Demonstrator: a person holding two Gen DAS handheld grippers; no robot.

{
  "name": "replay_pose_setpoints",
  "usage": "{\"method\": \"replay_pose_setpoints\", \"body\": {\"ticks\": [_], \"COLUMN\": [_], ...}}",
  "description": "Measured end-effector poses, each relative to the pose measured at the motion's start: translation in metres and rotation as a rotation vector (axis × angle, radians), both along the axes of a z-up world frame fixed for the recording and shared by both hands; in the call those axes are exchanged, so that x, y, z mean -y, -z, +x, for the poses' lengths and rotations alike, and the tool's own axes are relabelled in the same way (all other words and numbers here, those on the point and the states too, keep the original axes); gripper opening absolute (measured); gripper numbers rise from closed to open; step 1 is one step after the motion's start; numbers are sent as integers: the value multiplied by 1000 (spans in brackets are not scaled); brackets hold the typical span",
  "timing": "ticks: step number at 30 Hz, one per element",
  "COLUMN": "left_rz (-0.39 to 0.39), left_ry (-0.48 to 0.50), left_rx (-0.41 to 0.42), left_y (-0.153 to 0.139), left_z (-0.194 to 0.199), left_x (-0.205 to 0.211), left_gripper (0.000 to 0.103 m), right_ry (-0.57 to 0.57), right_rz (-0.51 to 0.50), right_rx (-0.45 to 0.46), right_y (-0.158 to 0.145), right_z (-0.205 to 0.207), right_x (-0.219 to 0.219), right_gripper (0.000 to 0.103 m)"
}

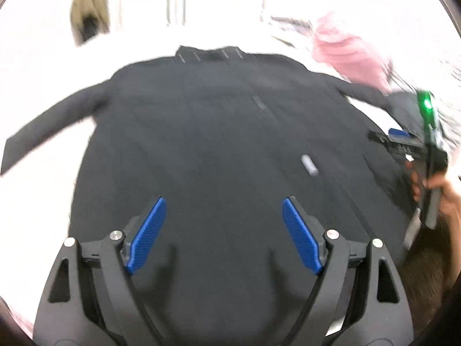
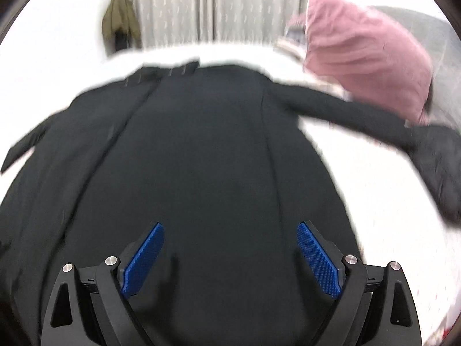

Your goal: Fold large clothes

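Note:
A large black coat (image 1: 219,132) lies spread flat on a white bed (image 1: 37,196), collar (image 1: 210,54) at the far end and a sleeve (image 1: 54,115) stretched out to each side. My left gripper (image 1: 223,206) hovers over the coat's lower part, open, with nothing between its blue pads. In the right wrist view the same coat (image 2: 201,158) fills the middle. My right gripper (image 2: 230,232) stands open above its near half, holding nothing. The left wrist view shows one blue pad (image 1: 399,132) of the right gripper over the coat's right edge, with a hand (image 1: 443,193) holding the tool.
A pink pillow (image 2: 366,49) rests at the bed's far right, near the coat's right sleeve (image 2: 345,109). A dark padded garment (image 2: 440,167) lies at that sleeve's end. An olive jacket (image 2: 119,20) hangs beside a grey curtain (image 2: 201,5) behind the bed.

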State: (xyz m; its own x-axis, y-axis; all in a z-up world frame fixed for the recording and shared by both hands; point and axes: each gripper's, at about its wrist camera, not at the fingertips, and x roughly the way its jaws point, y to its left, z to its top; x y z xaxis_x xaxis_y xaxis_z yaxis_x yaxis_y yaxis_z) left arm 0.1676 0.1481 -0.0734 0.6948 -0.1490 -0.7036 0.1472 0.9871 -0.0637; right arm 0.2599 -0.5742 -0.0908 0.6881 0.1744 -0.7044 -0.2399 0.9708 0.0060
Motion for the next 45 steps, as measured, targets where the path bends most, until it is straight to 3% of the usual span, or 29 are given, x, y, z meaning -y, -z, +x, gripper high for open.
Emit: {"method": "replay_pose_setpoints", "body": {"ticks": [4, 6, 7, 9, 11, 15, 18, 20, 24, 28, 30, 34, 37, 42, 45], "left_rz": [49, 63, 44, 9, 32, 30, -27, -68, -149, -244, -301, -454, -503, -557, -526], "left_ry": [-130, -204, -207, -191, -181, -214, -310, -375, -510, -641, -721, -845, -896, -975, -1027], "left_rx": [-55, -166, -186, -157, -168, -194, -184, -191, -176, -194, -197, -153, -52, 39, 51], "left_y": [25, 56, 67, 65, 62, 47, 31, 26, 23, 39, 50, 68, 67, 68, 67], "left_z": [68, 89, 88, 80, 71, 64, 75, 91, 115, 128, 136, 143, 144, 153, 163], "left_x": [-42, -69, -81, -92, -102, -125, -154, -178, -225, -272, -297, -335, -350, -372, -379], "left_gripper": [83, 83, 85, 85, 85, 85, 86, 98, 99, 100, 100, 100, 100, 99, 76], "right_ry": [34, 66, 80, 129, 209, 254, 248, 220, 121, 41, 15, -37, -48, -58, -61], "right_rz": [-21, -84, -90, 66, 74, 132, 156, 176, 188, 173, 165, 139, 111, 113, 113], "right_rx": [-16, -49, -75, -114, -132, -198, -169, -137, -109, -84, -115, -149, -132, -123, -128], "right_y": [12, 32, 40, 45, 45, 40, 18, 1, -25, -18, -4, 3, 9, 11, 15], "right_z": [63, 83, 88, 90, 90, 100, 97, 102, 116, 122, 128, 127, 133, 126, 126], "right_x": [-9, -2, 3, 38, 62, 82, 74, 61, 27, 2, -5, -13, -18, -23, -23], "right_gripper": [95, 95, 95, 95, 95, 96, 96, 96, 96, 96, 96, 96, 96, 96, 96]}}
